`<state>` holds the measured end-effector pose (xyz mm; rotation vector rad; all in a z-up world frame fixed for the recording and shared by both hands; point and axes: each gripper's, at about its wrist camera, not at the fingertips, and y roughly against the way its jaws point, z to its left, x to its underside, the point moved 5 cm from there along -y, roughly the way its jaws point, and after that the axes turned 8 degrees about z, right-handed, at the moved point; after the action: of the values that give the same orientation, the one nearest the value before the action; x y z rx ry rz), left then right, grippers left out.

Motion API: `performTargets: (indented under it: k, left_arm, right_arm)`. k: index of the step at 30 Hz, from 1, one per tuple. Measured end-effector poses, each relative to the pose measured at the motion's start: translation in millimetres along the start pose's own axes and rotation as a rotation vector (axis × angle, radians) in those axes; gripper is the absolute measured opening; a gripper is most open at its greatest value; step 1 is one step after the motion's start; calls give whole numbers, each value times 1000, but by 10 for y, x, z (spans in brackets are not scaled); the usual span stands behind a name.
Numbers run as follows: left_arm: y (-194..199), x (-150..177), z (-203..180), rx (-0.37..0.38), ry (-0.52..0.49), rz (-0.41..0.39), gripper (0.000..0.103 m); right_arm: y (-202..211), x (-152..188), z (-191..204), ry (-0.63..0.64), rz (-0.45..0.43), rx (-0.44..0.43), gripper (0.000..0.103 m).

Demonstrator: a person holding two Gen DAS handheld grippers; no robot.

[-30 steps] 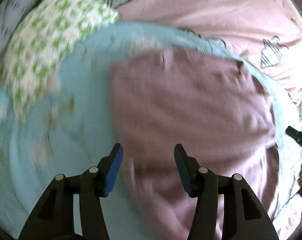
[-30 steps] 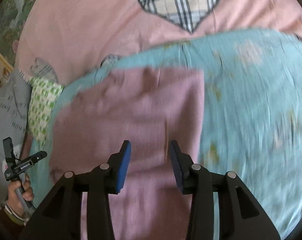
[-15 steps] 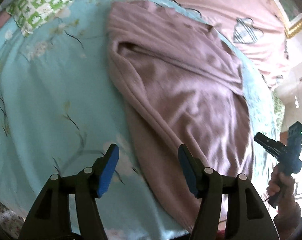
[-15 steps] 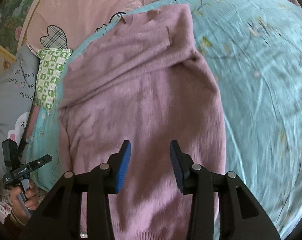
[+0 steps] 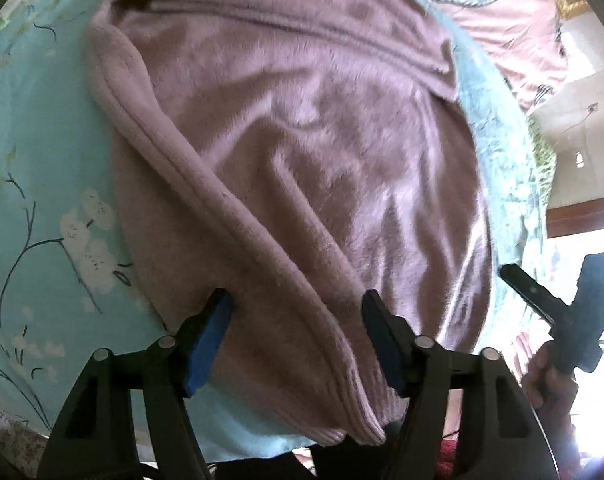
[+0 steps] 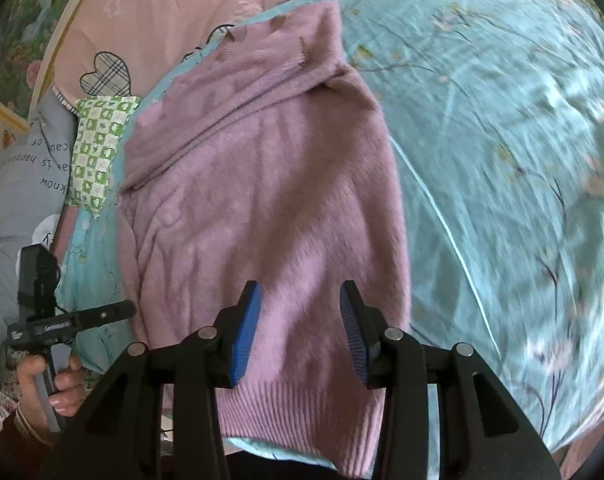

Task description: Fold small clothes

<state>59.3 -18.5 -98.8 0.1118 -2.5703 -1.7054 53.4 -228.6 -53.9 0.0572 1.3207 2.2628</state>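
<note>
The fuzzy mauve knitted sweater (image 6: 258, 208) lies on the turquoise floral bedsheet (image 6: 501, 140); left gripper (image 5: 297, 304) has just widened, empty; right gripper (image 6: 300, 296) half-open, empty.

A mauve knitted sweater (image 6: 258, 200) lies flat on the bed's turquoise floral quilt (image 6: 501, 140), its ribbed hem at the near edge. A green-checked white cloth (image 6: 98, 152) lies at the quilt's far left edge.

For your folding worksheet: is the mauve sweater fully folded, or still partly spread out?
Partly folded: the sweater has its sleeves folded across the chest, but the body lies flat to the hem.
</note>
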Motion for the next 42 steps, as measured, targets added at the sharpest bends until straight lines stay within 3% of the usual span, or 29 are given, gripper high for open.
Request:
performTargets:
  k: [1, 2, 3, 10, 14, 19, 24, 27, 28, 29, 31, 37, 40, 42]
  left_arm:
    - [-18, 12, 2, -17, -10, -4, 43]
    - [-46, 17, 4, -21, -18, -6, 16]
    - [-55, 42, 16, -16, -25, -4, 7]
    - [473, 373, 227, -11, -78, -106, 3]
    - [848, 638, 636, -24, -34, -158, 3]
    - [777, 796, 1211, -3, 78, -169, 3]
    - [565, 859, 1358, 30, 107, -177, 3]
    - [492, 852, 1404, 59, 125, -159, 7]
    - [457, 858, 1431, 58, 135, -137, 21]
    - [402, 877, 1450, 60, 139, -102, 48]
    - [328, 919, 1424, 86, 131, -78, 70]
    - [173, 978, 1204, 16, 47, -100, 81]
    - [115, 989, 1104, 2, 17, -107, 81]
    - [73, 964, 1021, -3, 3, -114, 80]
  right_arm:
    - [4, 34, -16, -5, 2, 3, 43]
    - [9, 63, -27, -10, 4, 4, 42]
    - [17, 95, -42, -13, 3, 6, 42]
    - [128, 235, -160, -21, -15, 23, 42]
    - [185, 281, -249, -3, -4, 41, 42]
    - [161, 315, -446, -43, 16, 48, 42]
    - [65, 382, -590, -85, 65, 6, 42]
    - [60, 441, -577, -82, 77, -22, 43]
    - [52, 464, -567, -80, 86, -35, 43]
    - [34, 495, -556, -78, 100, -49, 43]
    - [-7, 565, -528, -65, 129, -81, 45]
    - [-86, 693, -464, -47, 136, -169, 47]
    - [-223, 749, -363, -58, 172, -255, 47]
    - [-344, 788, -247, -31, 179, -260, 46]
